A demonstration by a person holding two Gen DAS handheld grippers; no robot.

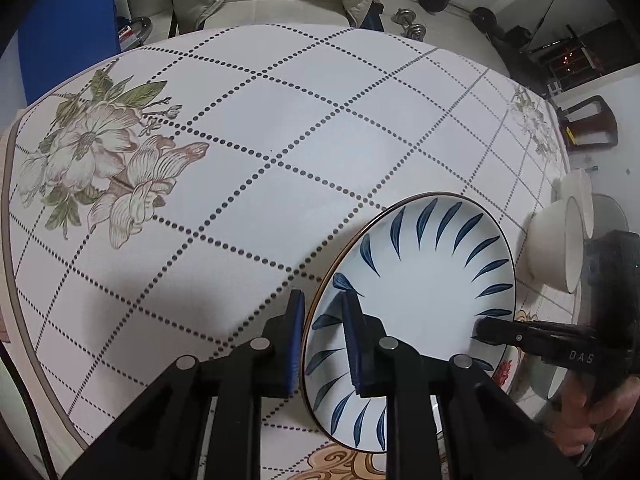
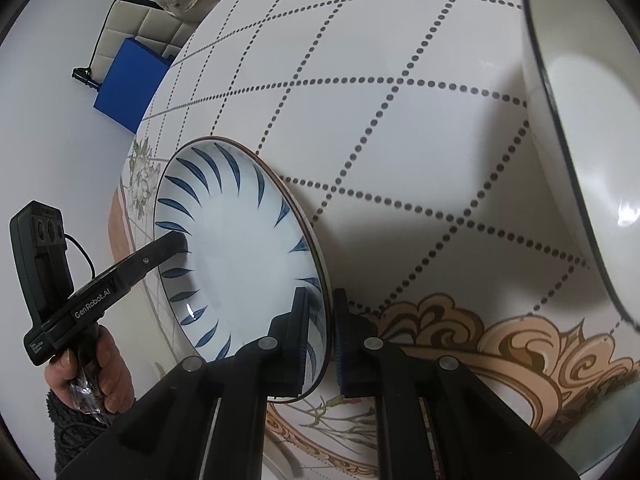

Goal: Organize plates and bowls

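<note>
A white plate with blue leaf strokes (image 1: 424,296) sits on the table near its front right edge. My left gripper (image 1: 324,340) straddles the plate's left rim, one finger outside and one inside, with a small gap to the rim. My right gripper (image 2: 322,332) straddles the opposite rim of the same plate (image 2: 236,256) and looks closed on it. The right gripper also shows in the left wrist view (image 1: 480,326), and the left gripper shows in the right wrist view (image 2: 178,242). Two white bowls (image 1: 560,240) stand to the right; one fills the right wrist view (image 2: 592,128).
The round table has a white cloth (image 1: 260,180) with dotted grid lines and flower prints. A blue box (image 2: 128,84) and a padded chair (image 2: 132,24) stand on the floor beyond the table. Dumbbells (image 1: 412,24) lie on the floor further back.
</note>
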